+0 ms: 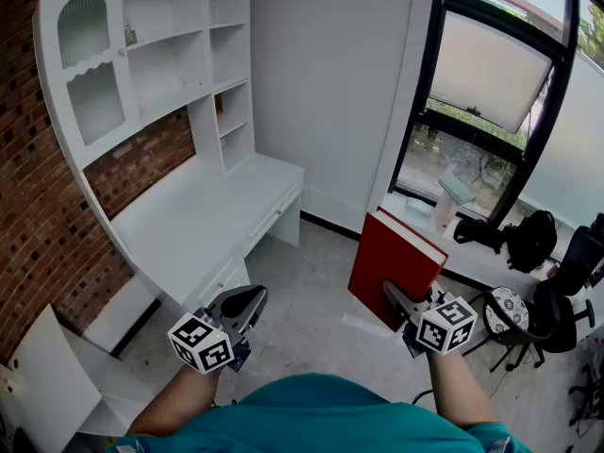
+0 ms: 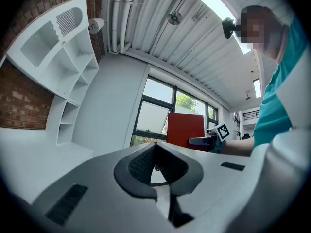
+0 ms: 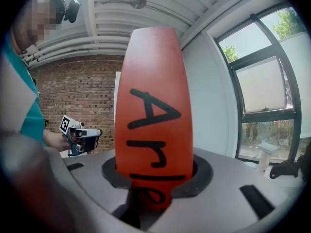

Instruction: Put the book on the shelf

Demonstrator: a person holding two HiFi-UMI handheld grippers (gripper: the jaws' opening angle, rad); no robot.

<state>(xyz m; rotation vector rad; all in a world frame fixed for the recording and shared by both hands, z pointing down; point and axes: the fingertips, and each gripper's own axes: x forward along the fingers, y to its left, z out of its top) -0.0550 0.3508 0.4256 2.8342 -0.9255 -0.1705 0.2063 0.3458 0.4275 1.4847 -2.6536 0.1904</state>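
Right hand-held gripper (image 1: 400, 302), book (image 1: 392, 262) lengthwise outward

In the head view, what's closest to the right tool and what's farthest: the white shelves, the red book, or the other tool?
1. Red book: gripped in the right tool itself.
2. Left tool: off to the left side.
3. White shelves: far off at the upper left.

A study, with white desk (image 1: 203, 210) and shelves (image 1: 179, 45)

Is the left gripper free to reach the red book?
Likely yes: the left gripper, shut on nothing, has only bare floor between it and the red book the right gripper holds.
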